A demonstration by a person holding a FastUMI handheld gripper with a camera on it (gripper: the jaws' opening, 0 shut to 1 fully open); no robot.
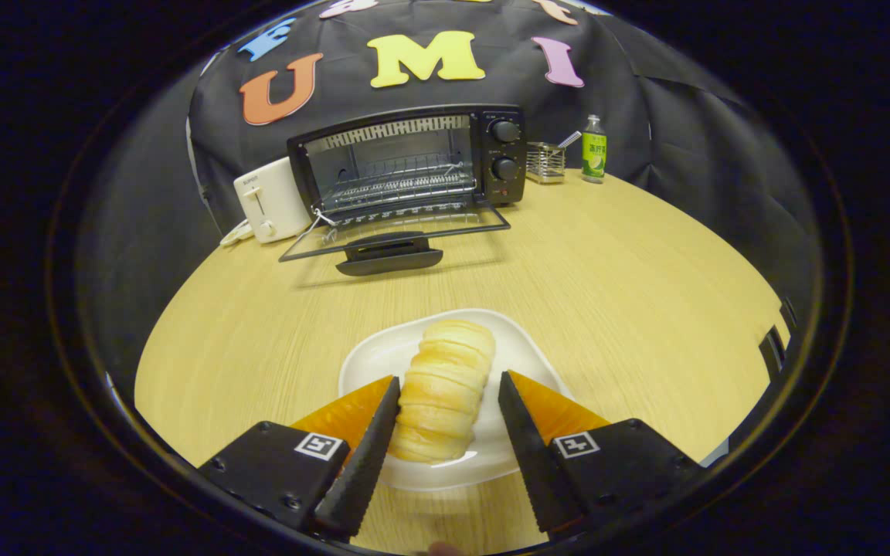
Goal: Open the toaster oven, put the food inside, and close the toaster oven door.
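Straddling a long, ridged bread roll (443,392), the gripper (446,401) has its two black serrated fingers (371,444) spread apart, one on each side of the bread. The left finger's toothed edge sits right against the roll's side, perhaps just touching it, while the right finger stands off with a visible gap of plate between it and the bread, so the tongs are open and not clamped on anything. The roll lies lengthwise between the fingers, its far end reaching beyond their tips, and it rests on a white plate (383,355) set on the pale wooden table (607,278). Well beyond the fingers, across a bare stretch of table, stands the black toaster oven (414,158) against the booth's dark cloth wall. Its glass door (395,232) is dropped down flat toward the tongs, the dark handle at its near edge, and the wire rack (399,185) inside is in plain sight. Two round knobs (504,148) sit one above the other on the oven's right panel. Just left of the oven is a white pop-up toaster (267,199). To the oven's right are a small wire basket (545,161) and, just past it, a green-labelled bottle (593,150), both near the wall.
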